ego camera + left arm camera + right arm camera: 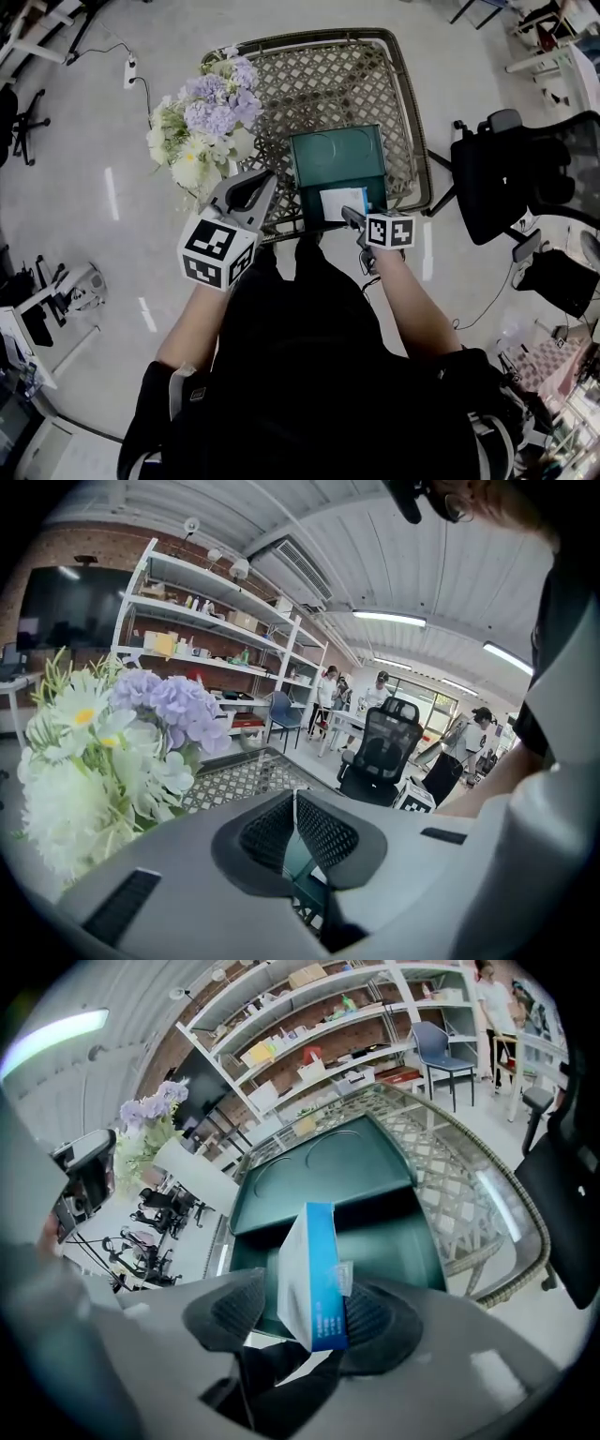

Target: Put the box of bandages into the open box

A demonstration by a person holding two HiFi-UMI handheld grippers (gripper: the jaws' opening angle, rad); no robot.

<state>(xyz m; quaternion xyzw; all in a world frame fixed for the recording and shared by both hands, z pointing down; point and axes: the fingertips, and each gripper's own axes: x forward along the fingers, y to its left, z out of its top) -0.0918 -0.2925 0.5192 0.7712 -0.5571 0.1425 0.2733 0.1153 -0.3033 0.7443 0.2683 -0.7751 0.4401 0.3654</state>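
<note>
The bandage box (pixel 314 1279), white with a blue edge, stands on end between the jaws of my right gripper (pixel 305 1314). The jaws are open: a gap shows at the left pad, and the box leans on the right pad. It hangs over the near end of the open green box (pixel 384 1232), whose lid (pixel 319 1166) lies back flat. In the head view the bandage box (pixel 342 202) shows inside the green box (pixel 309 192), with the right gripper (pixel 350 216) at its near rim. My left gripper (pixel 265 178) (pixel 295 832) is shut on nothing, left of the green box.
The green box sits on a wicker table with a glass top (pixel 375 84). A bouquet of white and purple flowers (pixel 202 127) (pixel 103 742) stands at the table's left corner, close to the left gripper. A black office chair (pixel 511 178) is to the right of the table.
</note>
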